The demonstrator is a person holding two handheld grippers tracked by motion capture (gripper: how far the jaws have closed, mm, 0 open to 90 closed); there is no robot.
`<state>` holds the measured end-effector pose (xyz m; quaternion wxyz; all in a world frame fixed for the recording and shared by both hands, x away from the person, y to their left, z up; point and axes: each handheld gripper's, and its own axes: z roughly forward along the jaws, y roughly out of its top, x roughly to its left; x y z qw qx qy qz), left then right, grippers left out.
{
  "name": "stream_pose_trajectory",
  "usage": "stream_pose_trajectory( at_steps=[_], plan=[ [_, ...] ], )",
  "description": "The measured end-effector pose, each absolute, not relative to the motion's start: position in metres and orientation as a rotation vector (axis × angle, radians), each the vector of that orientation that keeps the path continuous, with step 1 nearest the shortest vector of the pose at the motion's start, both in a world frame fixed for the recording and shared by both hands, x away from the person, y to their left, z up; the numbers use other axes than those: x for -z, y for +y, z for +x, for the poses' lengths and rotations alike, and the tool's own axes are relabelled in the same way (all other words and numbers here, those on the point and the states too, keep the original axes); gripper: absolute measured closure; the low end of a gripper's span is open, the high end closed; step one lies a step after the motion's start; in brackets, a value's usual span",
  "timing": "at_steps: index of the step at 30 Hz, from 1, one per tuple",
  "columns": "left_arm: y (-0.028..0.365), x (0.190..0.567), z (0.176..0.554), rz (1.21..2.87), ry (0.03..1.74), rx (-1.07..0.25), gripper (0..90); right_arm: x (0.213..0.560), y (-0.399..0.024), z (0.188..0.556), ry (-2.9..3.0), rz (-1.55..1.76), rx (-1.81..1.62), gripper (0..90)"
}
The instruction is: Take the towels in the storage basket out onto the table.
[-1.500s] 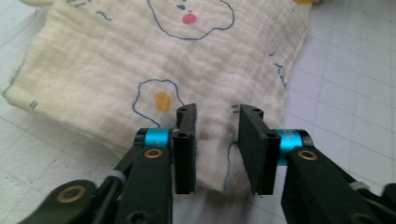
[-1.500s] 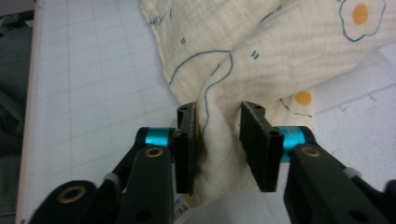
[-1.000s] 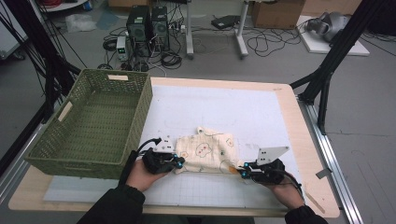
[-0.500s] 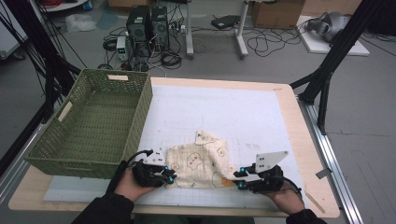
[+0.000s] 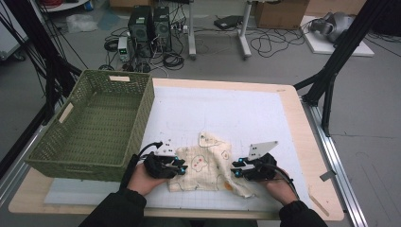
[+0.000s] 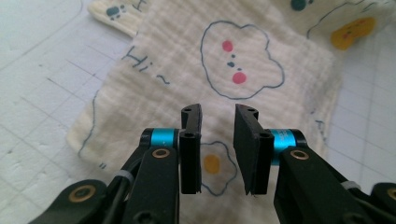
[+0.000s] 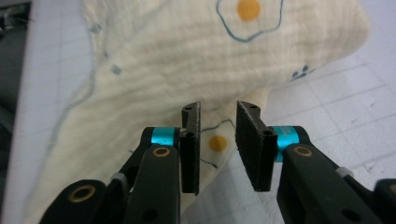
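Printed muslin cloth [image 5: 208, 165] lies rumpled near the counter's front edge. Light, limp, drapes; pinch at hems. Left gripper [image 6: 217, 123] and right gripper [image 7: 218, 122]: jaws parted, just closing slightly, nothing pinched.

A tall green wicker basket [image 5: 94, 125] walls off the left of the surface [image 5: 307, 156], just beside the left tool [image 5: 180, 165]. Beyond the crumpled cloth [image 5: 208, 163], the white mat [image 5: 227, 113] lies open.
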<state>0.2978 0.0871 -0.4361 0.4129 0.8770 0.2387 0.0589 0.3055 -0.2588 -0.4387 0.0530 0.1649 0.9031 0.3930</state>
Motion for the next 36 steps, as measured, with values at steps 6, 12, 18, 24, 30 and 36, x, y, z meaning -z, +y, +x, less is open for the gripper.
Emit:
stream_pose_trajectory(
  at_steps=[6,12,18,24,30,36],
  plan=[
    [0.085,0.440,0.299,2.237,0.622,-0.150,87.5,0.444,-0.257,0.307,2.763,0.504,-1.199,86.8],
    [0.091,0.440,0.295,2.235,0.630,-0.155,88.8,0.437,-0.268,0.298,2.753,0.500,-1.169,87.7],
    [0.096,0.439,0.289,2.228,0.640,-0.139,89.0,0.430,-0.298,0.280,2.706,0.551,-1.152,87.7],
    [0.101,0.440,0.284,2.230,0.638,-0.125,89.4,0.434,-0.310,0.265,2.754,0.560,-1.125,87.0],
    [0.099,0.423,0.289,2.143,0.625,-0.159,81.2,0.417,-0.306,0.283,2.665,0.576,-1.266,73.0],
    [0.089,0.410,0.307,2.086,0.660,-0.220,68.8,0.404,-0.278,0.320,2.642,0.537,-1.337,57.4]
  ],
)
